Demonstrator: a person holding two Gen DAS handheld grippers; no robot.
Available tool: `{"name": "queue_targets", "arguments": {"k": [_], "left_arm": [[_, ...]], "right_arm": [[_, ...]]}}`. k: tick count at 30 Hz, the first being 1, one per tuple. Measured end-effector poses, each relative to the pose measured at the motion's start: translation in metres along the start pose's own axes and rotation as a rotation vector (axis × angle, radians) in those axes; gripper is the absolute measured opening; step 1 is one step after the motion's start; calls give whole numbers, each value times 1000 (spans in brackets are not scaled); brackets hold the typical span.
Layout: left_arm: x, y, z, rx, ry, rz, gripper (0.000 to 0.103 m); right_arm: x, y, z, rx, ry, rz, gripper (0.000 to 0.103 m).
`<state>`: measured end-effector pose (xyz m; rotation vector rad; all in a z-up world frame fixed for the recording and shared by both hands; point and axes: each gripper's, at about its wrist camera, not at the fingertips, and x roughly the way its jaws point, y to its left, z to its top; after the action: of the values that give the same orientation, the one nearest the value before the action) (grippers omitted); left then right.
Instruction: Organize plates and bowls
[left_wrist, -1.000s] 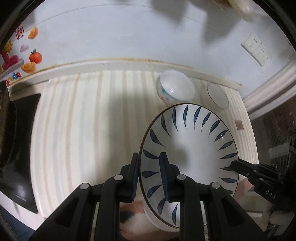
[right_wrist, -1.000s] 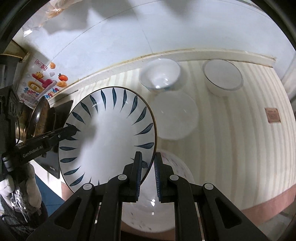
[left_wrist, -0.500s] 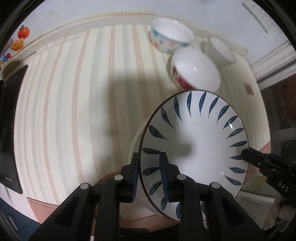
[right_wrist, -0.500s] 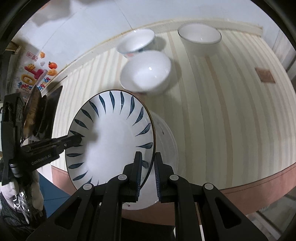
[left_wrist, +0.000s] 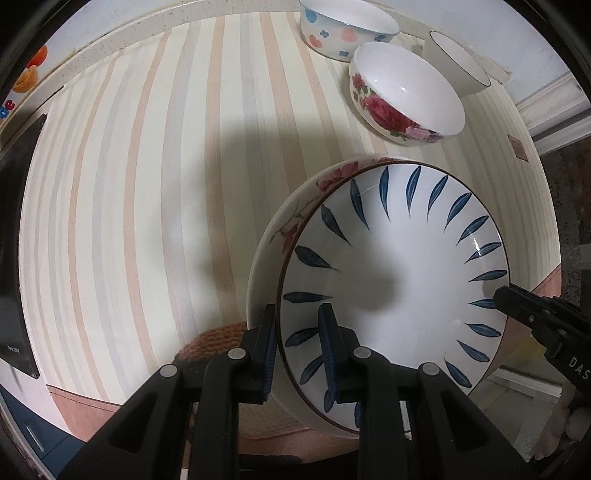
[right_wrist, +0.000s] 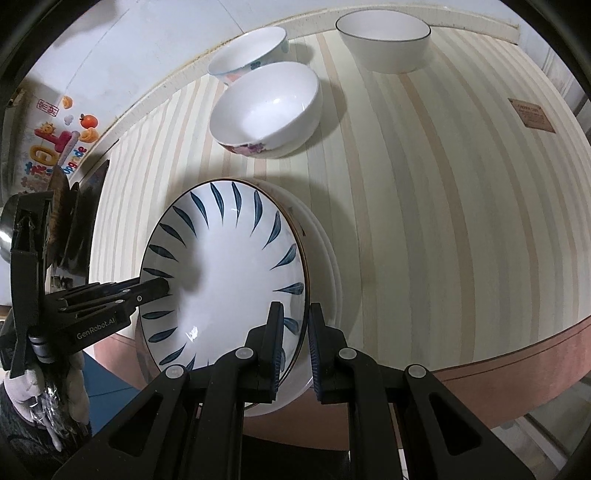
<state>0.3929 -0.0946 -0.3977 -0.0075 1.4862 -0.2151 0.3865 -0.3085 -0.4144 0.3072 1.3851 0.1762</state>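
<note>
While both claws stay clamped on its rim, the left claw (left_wrist: 299, 347) at 9 o'clock and the right claw (right_wrist: 295, 343) at 3 o'clock, the blue-leaf plate (left_wrist: 399, 273) has sunk onto the rose plate (left_wrist: 291, 221) on the striped table (left_wrist: 147, 184); the rose bowl (left_wrist: 402, 88) at 12 o'clock looms nearer.

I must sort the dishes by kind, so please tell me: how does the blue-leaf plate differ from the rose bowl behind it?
The plate is wide and shallow; the rose bowl is smaller across and deep. The plate has blue leaves inside its rim; the bowl has roses outside and is plain inside. Both claws grip the plate's rim over a flowered plate; the bowl stands free on the table. Both are white.
</note>
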Motion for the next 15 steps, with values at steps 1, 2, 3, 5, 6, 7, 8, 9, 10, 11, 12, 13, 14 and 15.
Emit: {"name": "queue_targets", "arguments": {"k": [1, 2, 3, 5, 6, 7, 8, 9, 10, 11, 12, 13, 14, 15], "left_arm": [[-1, 0, 0, 6, 0, 5, 19], [0, -1, 1, 8, -1, 10, 19], [0, -3, 1, 9, -2, 12, 19], [0, -5, 1, 11, 0, 16, 19], [2, -5, 1, 11, 1, 18, 19], [2, -6, 1, 10, -2, 20, 19], [2, -6, 1, 11, -4, 22, 19], [2, -6, 1, 9, -3, 24, 19], [2, -6, 1, 8, -3, 24, 19], [2, -7, 1, 7, -4, 24, 19], [3, -7, 0, 5, -4, 25, 19], [3, -7, -1, 6, -3, 26, 19], [3, -7, -1, 4, -3, 28, 19], [3, -7, -1, 2, -2, 29, 19]], "right_arm": [[2, 0, 0, 3, 3, -3, 15], [4, 1, 1, 4, 5, -4, 15], [5, 0, 3, 5, 9, -3, 15], [9, -1, 5, 8, 17, 1, 15], [10, -1, 4, 6, 20, -1, 15], [12, -1, 3, 6, 23, -3, 15], [14, 1, 2, 6, 26, -3, 15], [14, 1, 2, 7, 21, 1, 15], [15, 2, 3, 8, 23, 3, 15], [16, 2, 2, 9, 22, 5, 15], [16, 3, 3, 9, 21, 4, 15], [17, 3, 3, 7, 20, 3, 15], [18, 4, 3, 5, 19, 0, 15], [18, 4, 4, 4, 19, -3, 15]]}}
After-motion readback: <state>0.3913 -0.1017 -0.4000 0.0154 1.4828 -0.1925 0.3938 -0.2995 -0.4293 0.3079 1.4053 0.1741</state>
